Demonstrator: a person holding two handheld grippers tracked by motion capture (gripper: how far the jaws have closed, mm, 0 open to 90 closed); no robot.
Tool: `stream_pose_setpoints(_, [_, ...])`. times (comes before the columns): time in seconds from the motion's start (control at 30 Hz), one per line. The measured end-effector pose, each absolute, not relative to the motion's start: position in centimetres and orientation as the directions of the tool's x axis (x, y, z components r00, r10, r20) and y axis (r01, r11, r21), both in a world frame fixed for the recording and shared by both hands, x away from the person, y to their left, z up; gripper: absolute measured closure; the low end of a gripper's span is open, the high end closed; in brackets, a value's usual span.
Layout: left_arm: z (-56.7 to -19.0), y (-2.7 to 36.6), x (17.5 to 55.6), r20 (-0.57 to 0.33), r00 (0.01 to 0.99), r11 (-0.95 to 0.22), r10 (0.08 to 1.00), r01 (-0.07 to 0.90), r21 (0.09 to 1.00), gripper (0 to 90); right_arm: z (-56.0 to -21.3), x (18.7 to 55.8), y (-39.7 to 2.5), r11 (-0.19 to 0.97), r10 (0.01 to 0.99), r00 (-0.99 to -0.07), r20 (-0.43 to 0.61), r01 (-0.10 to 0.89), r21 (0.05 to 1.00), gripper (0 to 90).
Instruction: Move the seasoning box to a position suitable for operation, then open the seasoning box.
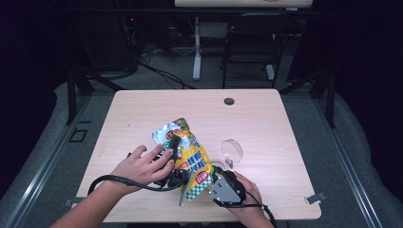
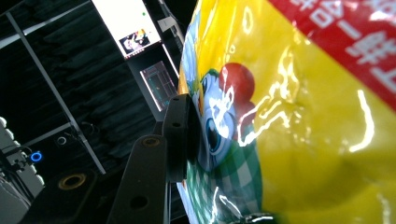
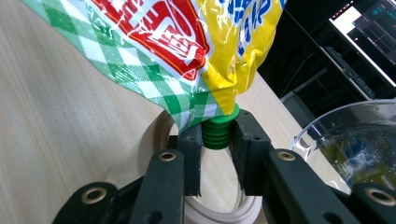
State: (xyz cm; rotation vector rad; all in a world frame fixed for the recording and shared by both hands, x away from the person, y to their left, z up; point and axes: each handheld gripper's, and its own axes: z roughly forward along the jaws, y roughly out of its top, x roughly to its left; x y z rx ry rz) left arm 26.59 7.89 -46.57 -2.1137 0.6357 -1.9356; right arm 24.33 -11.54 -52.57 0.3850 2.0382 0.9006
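One yellow pouch (image 1: 190, 152) is seen at the centre of the frame, raised over the worktop (image 1: 266, 118). Its single green cap (image 3: 218, 132) is pinched by the right tool (image 3: 218, 154). The pouch's upper part is pinched by the left tool (image 1: 177, 153). One clear glass bowl (image 1: 232, 151) stands just right of the pouch.

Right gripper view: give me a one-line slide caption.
Right gripper fingers clamp the green screw cap of a yellow pouch above a wooden ring, glass bowl beside.
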Motion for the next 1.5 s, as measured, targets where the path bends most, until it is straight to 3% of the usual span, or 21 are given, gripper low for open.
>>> stream_pose_setpoints(1.5, [-46.38,7.61,25.87,0.869,0.021,-0.857,-0.494,-0.184,-0.482,73.1,-52.85,24.53,-11.45,0.699,0.564,-0.576,-0.592,-0.049,0.714,74.3])
